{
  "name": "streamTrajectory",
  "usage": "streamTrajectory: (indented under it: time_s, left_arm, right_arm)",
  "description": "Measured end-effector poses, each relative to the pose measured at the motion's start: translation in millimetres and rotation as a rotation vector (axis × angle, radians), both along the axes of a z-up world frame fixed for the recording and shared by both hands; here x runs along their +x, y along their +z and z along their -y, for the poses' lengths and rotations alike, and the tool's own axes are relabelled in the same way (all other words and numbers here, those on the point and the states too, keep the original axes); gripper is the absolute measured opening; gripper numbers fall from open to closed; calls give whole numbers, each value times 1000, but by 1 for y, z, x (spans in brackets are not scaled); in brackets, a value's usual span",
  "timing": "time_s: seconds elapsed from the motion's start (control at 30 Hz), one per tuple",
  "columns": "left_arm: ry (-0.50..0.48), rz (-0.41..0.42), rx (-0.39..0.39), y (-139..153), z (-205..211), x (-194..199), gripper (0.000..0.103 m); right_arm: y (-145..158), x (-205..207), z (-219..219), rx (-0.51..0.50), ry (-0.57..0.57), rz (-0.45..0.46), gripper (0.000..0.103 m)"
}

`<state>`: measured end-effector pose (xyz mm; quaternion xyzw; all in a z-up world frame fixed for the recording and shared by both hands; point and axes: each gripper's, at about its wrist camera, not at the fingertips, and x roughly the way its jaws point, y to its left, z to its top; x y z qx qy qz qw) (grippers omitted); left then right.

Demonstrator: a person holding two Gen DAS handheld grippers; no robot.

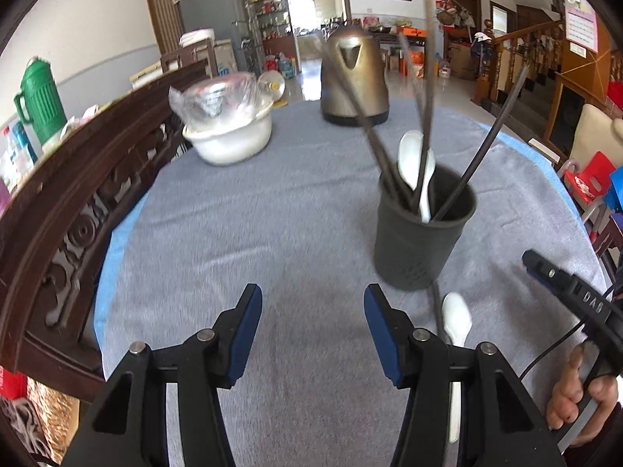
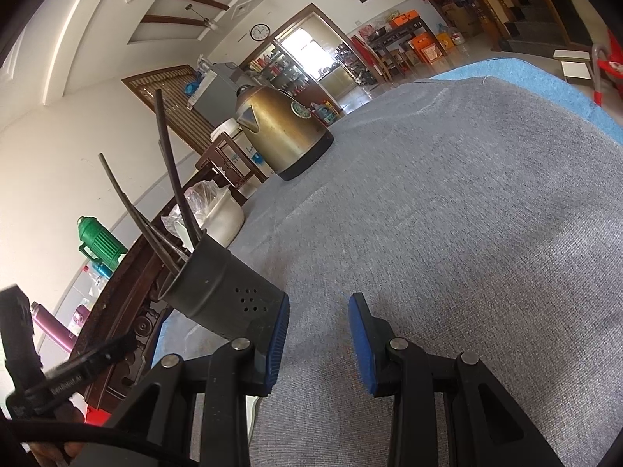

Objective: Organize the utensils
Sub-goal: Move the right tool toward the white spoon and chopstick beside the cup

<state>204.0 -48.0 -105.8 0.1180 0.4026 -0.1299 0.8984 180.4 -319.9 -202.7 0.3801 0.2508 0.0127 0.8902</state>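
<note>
I'm holding both grippers, left (image 1: 313, 323) and right (image 2: 319, 334), spread empty; the slippery, brittle-looking white spoon (image 1: 456, 319) is lying at the cup's (image 1: 418, 241) five o'clock, best pinched mid-handle.

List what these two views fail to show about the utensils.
- Loose spoon: handle hidden behind the left tool, left view.
- Chopstick beside it: mostly hidden by the cup.
- Chopsticks in the cup: motion-blurred, count unclear.
- Right view: loose utensils out of frame.

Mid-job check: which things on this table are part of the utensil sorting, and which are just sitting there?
Job: dark holder cup, chopsticks and white spoon in it, loose white spoon on the cloth.
Lying about: metal kettle, wrapped white bowl, green thermos.
</note>
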Motion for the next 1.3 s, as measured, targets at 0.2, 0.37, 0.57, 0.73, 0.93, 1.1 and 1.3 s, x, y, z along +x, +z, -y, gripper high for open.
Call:
streamTrajectory:
  time_s: [0.2,0.37,0.57,0.73,0.93,1.1,1.3]
  left_arm:
    - [2,-70,-20,-25,-11,-10,56]
    - [-10,-122,-36,-44,-20,-21,56]
    - [-18,-166,-53,-61,-28,-34,56]
    - [-41,-173,-74,-63,-30,-48,56]
    - [-50,-185,-71,-68,-36,-55,56]
    - [-37,-198,-88,-69,-44,-54,56]
    - [-34,-198,-111,-68,-48,-52,56]
  right_arm:
    - [0,0,-1,-6,-3,-3,35]
    - [0,0,-1,-10,-3,-9,35]
    - [2,1,-9,-33,20,-16,35]
    - [7,1,-27,-81,78,-24,35]
    - [15,6,-68,-194,209,-75,35]
    - [18,9,-104,-324,283,-150,36]
    - [16,14,-119,-406,286,-231,36]
